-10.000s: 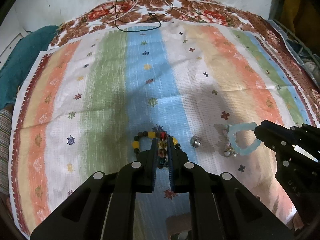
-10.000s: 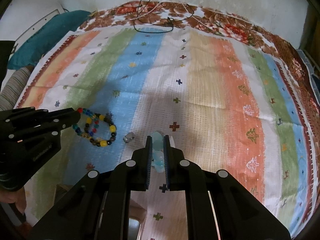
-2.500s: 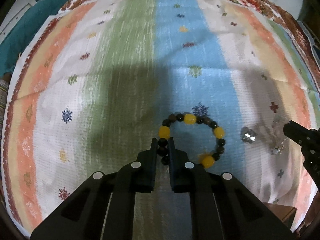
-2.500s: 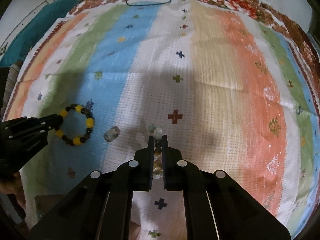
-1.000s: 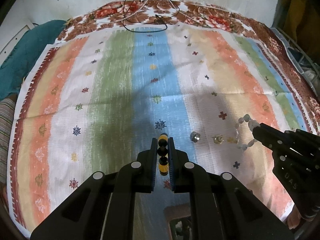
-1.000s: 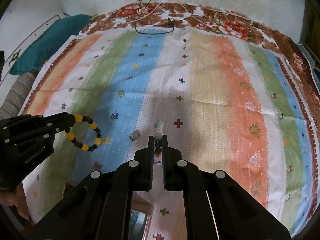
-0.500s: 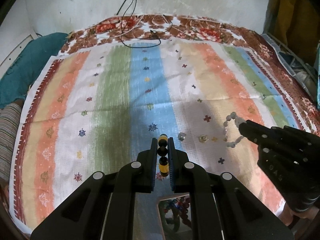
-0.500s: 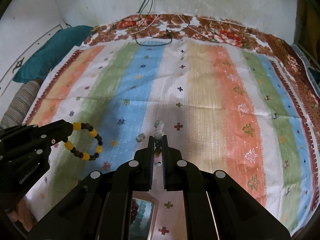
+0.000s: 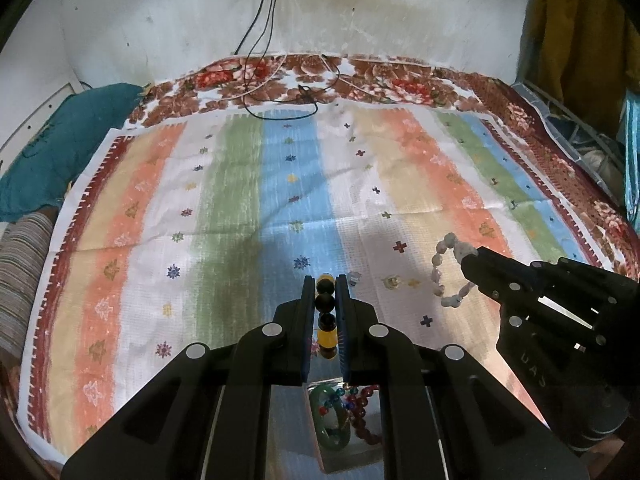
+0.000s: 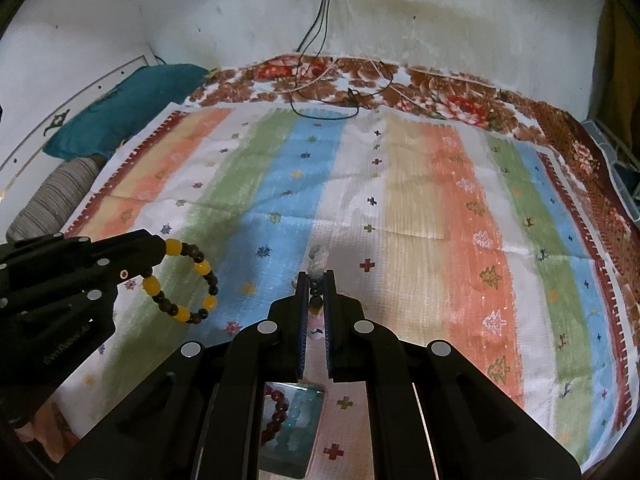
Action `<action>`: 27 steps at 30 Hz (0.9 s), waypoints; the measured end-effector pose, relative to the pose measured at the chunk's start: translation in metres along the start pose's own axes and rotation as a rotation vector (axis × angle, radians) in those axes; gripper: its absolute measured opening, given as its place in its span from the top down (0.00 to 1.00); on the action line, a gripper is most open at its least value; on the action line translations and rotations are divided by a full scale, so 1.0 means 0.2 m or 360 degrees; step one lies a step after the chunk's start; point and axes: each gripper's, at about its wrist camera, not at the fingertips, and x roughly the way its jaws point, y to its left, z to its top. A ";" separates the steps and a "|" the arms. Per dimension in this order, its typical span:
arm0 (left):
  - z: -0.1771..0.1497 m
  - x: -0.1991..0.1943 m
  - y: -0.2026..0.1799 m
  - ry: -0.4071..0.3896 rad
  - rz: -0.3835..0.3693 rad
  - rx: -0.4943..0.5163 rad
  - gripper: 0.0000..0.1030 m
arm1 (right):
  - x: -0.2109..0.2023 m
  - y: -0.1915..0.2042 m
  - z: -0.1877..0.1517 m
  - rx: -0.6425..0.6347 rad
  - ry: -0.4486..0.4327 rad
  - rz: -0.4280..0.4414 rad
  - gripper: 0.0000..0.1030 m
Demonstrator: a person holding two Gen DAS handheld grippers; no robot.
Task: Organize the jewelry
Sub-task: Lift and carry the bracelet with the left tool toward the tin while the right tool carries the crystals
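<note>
A wide striped mat [image 9: 248, 184] covers the bed, laid over a brown floral bedspread [image 9: 360, 76] that shows along the far edge and down the right side. Most of the mat lies bare, so there is broad open room ahead of both grippers. The far edge meets a stained white wall [image 9: 180, 20], where black and white cables [image 9: 264, 40] hang from a socket and coil onto the bedspread. A teal pillow [image 9: 52, 148] and a striped pillow [image 9: 20, 280] bound the left edge; yellow cloth [image 9: 580, 32] hangs past the right edge.

The left gripper [image 9: 325, 284] points steeply down over the blue stripe, its jaws clenched on a yellow-and-dark bead bracelet [image 10: 182, 280], which hangs as an open loop clear above the mat in the right wrist view. The right gripper [image 10: 316, 276] tilts down likewise, just to the right of the left one, jaws pinched on a pale stone bracelet [image 9: 448, 272] that dangles from its tip above the mat.

On the mat between the two grippers rest two small pieces: a clear ring-like piece [image 9: 354, 278] just beside the left fingertips and a small gold-toned piece [image 9: 392, 282] a little further right; what they are is too small to tell.

Below the grippers, at the near edge of the mat, sits an open box [image 9: 340, 432] holding a green bangle [image 9: 330, 420], a dark red bead strand [image 9: 362, 412] and multicoloured beads [image 9: 344, 394].
</note>
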 end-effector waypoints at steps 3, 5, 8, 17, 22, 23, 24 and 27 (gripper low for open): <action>-0.01 -0.03 -0.01 -0.0025 0.0014 0.0011 0.91 | -0.03 0.00 -0.02 0.0006 -0.0016 0.0006 0.92; -0.02 -0.05 -0.01 -0.0045 0.0021 0.0018 0.91 | -0.05 0.00 -0.03 0.0013 -0.0029 0.0006 0.92; -0.03 -0.10 -0.02 -0.0082 0.0038 0.0020 0.91 | -0.09 0.01 -0.04 -0.0004 -0.0072 0.0002 0.92; -0.09 -0.22 -0.06 -0.0156 0.0008 0.0036 0.91 | -0.22 0.06 -0.09 -0.0056 -0.0151 0.0012 0.92; -0.13 -0.28 -0.08 -0.0180 -0.0010 0.0041 0.91 | -0.26 0.07 -0.12 -0.0053 -0.0156 0.0035 0.92; -0.14 -0.29 -0.08 -0.0188 -0.0014 0.0044 0.91 | -0.26 0.07 -0.13 -0.0052 -0.0154 0.0042 0.92; -0.14 -0.30 -0.08 -0.0193 -0.0017 0.0047 0.91 | -0.27 0.07 -0.14 -0.0051 -0.0151 0.0046 0.92; -0.17 -0.33 -0.09 -0.0202 -0.0031 0.0052 0.91 | -0.29 0.08 -0.17 -0.0051 -0.0140 0.0062 0.92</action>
